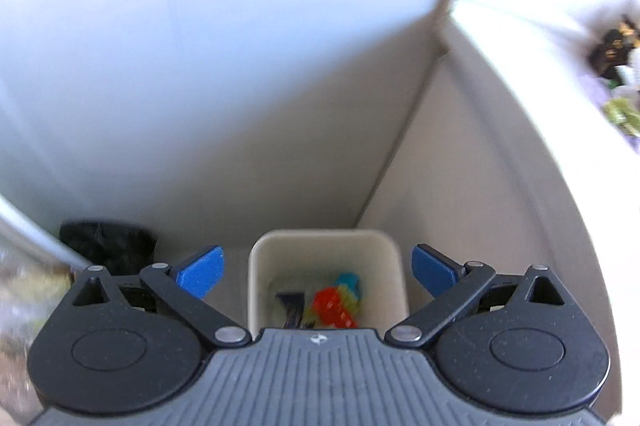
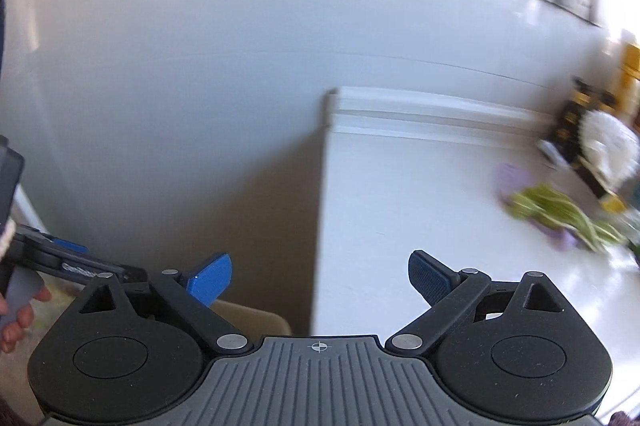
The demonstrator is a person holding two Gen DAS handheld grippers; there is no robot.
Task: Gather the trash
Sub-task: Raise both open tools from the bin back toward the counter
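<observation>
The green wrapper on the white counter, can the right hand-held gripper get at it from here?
Probably yes. The right hand-held gripper is open and empty, and the bare white counter lies between it and the green wrapper, with nothing standing in the way.

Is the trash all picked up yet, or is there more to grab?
Some is done: the beige bin already holds colourful wrappers. Nothing is in hand right now; the left gripper hangs open over the bin, and the right gripper is open and empty too. More is left: green and purple scraps lie on the white table, blurred, beside a dark and yellow item I cannot identify.
</observation>
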